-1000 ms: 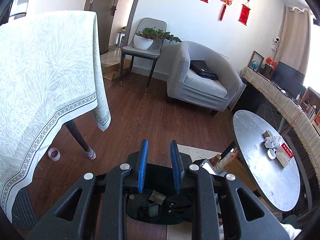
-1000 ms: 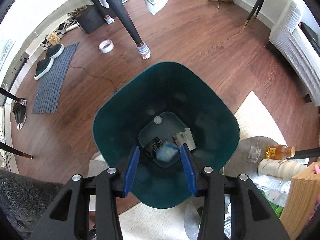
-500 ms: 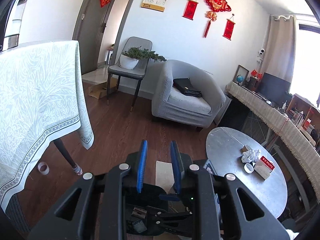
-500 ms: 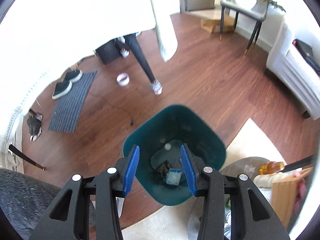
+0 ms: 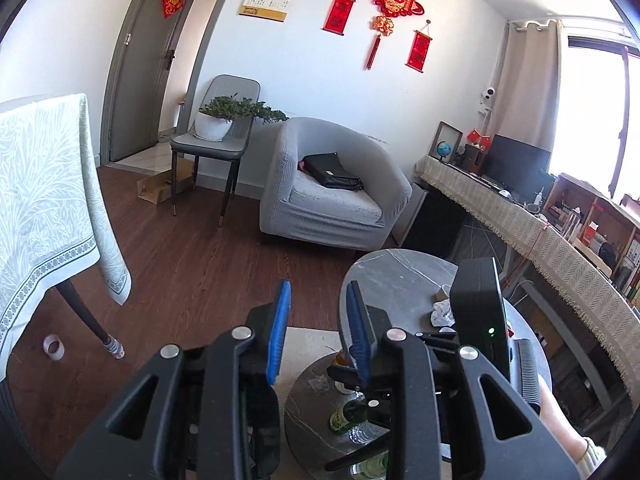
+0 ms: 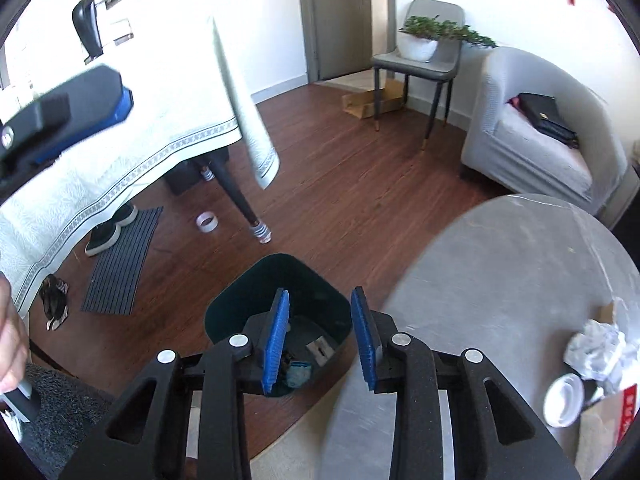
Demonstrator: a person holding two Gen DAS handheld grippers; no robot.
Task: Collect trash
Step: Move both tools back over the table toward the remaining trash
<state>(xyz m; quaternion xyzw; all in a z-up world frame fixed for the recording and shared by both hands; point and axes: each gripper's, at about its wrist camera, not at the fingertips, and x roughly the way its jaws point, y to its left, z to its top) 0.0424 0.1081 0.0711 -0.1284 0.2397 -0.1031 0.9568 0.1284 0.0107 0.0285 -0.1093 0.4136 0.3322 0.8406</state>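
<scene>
Standing on dark wood floor [image 6: 360,200]: round grey table [image 6: 500,280], armchair [image 6: 540,128].

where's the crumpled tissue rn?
Right wrist view, far right: the crumpled tissue lies on the round grey table, just above a white lid and beside a red-labelled carton.

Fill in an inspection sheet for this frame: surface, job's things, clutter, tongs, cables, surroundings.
Surface: round grey table, bare in its middle.
Job's things: crumpled paper and white lid at the table's edge; green bin on the floor, scraps inside.
Clutter: tape roll, shoes.
Tongs: left tongs and right tongs both open, empty.
Cables: nothing seen.
Surroundings: grey armchair, clothed table.
</scene>
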